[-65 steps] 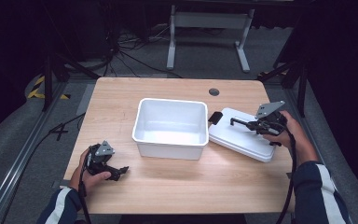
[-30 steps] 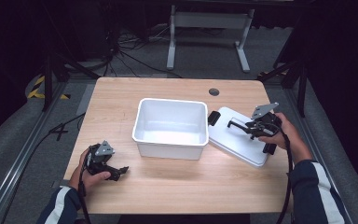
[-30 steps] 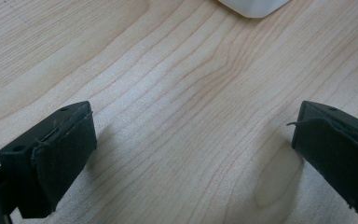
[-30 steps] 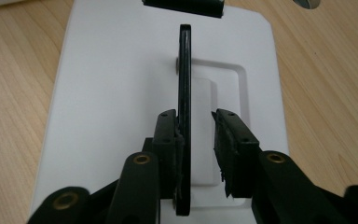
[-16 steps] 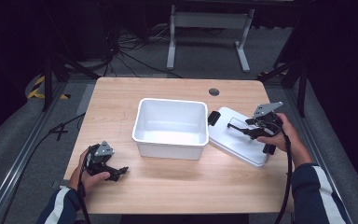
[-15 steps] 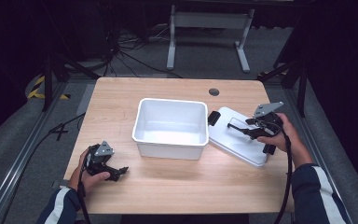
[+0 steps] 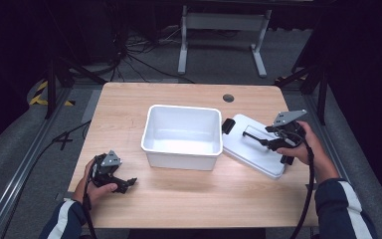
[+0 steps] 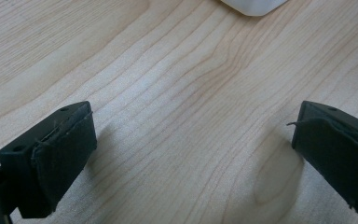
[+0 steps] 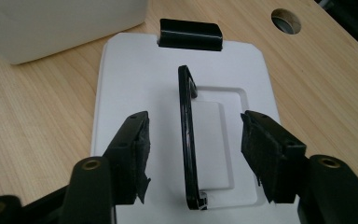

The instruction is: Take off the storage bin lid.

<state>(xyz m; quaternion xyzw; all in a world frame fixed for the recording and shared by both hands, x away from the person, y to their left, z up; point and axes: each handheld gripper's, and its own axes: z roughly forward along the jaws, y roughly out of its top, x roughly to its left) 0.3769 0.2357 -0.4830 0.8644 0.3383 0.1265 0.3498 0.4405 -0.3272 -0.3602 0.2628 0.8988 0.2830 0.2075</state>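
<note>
RISK: thin black handle (image 9: 187, 140) may slip or twist if right claw (image 9: 193, 156) closes off-centre | STATE: right claw open astride handle on lid (image 7: 252, 147), just right of tub (image 7: 181, 136); left claw (image 8: 191, 154) wide open, empty, over worktop (image 7: 129, 107) | VIEWS: right gripper view reveals handle upright, untouched; high view places both hands.

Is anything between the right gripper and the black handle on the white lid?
Nothing visible. The right gripper is open, its jaws either side of the upright black handle on the white lid, with clear gaps on both sides.
</note>
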